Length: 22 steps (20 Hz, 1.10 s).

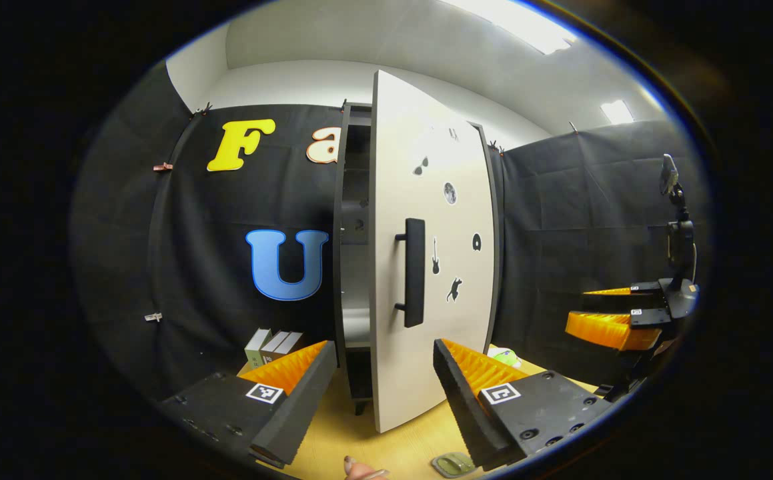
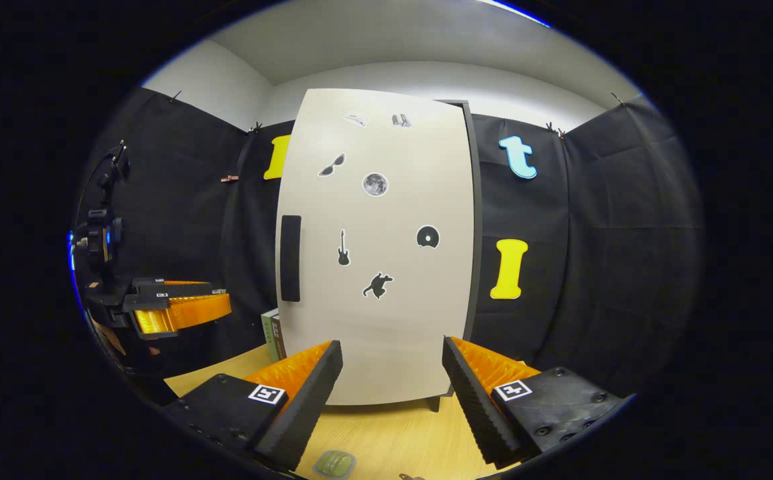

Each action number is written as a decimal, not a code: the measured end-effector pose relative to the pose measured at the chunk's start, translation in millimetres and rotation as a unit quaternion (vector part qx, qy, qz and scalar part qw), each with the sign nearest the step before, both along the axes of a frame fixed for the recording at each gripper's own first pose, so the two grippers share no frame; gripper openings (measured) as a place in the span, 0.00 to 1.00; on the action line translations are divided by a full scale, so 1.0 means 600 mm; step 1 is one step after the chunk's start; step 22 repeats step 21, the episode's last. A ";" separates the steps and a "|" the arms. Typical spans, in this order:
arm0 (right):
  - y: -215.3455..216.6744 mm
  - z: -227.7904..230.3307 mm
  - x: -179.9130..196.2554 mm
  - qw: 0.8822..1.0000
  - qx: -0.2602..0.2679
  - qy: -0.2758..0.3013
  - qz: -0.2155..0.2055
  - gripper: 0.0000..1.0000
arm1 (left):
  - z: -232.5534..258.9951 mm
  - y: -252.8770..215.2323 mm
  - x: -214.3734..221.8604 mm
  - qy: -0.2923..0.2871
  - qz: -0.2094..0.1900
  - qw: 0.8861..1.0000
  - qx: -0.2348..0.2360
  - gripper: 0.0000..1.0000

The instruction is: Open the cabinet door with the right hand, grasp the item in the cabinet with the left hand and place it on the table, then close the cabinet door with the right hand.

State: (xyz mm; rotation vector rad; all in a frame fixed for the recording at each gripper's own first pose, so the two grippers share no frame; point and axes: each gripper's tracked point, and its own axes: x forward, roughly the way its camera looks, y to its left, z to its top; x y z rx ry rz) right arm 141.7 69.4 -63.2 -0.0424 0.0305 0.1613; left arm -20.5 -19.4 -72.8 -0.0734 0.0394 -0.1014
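Note:
The cabinet stands on the wooden table with its pale door swung partly out; dark shelves show in the gap. The door carries a black bar handle and several small stickers. My left gripper is open and holds nothing, low in front of the door's edge. In the right gripper view the door faces me with its handle at the left. My right gripper is open, short of the door and touching nothing. A small flat greenish item lies on the table near the front edge.
A few small boxes stand left of the cabinet by the black wall. A pale green thing lies right of the door. A fingertip shows at the table's front edge. The right gripper hangs at far right; the left gripper at far left.

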 end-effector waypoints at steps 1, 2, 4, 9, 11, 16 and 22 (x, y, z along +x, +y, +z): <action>-0.001 0.001 0.002 1.000 0.001 -0.001 -0.001 0.98 | 0.000 -0.004 -0.001 0.000 0.000 1.000 -0.002 0.92; 0.003 0.001 0.003 1.000 0.004 -0.001 0.001 0.97 | 0.002 -0.007 0.000 -0.001 -0.001 1.000 -0.002 0.92; 0.002 0.006 0.006 1.000 0.010 -0.002 0.002 0.98 | 0.005 -0.015 0.004 -0.007 -0.004 1.000 -0.002 0.92; 0.000 0.017 0.010 1.000 0.001 -0.012 0.001 0.98 | 0.004 -0.023 0.014 -0.007 -0.011 1.000 0.002 0.92; 0.002 0.021 0.012 1.000 0.001 -0.018 0.000 0.98 | 0.007 -0.027 0.020 -0.010 -0.013 1.000 0.003 0.92; -0.018 0.029 0.012 1.000 -0.003 -0.024 -0.002 0.97 | 0.013 -0.027 0.034 -0.017 -0.017 1.000 0.007 0.93; -0.021 0.032 0.017 1.000 -0.001 -0.020 -0.004 0.97 | 0.018 -0.026 0.040 -0.024 -0.018 1.000 0.006 0.93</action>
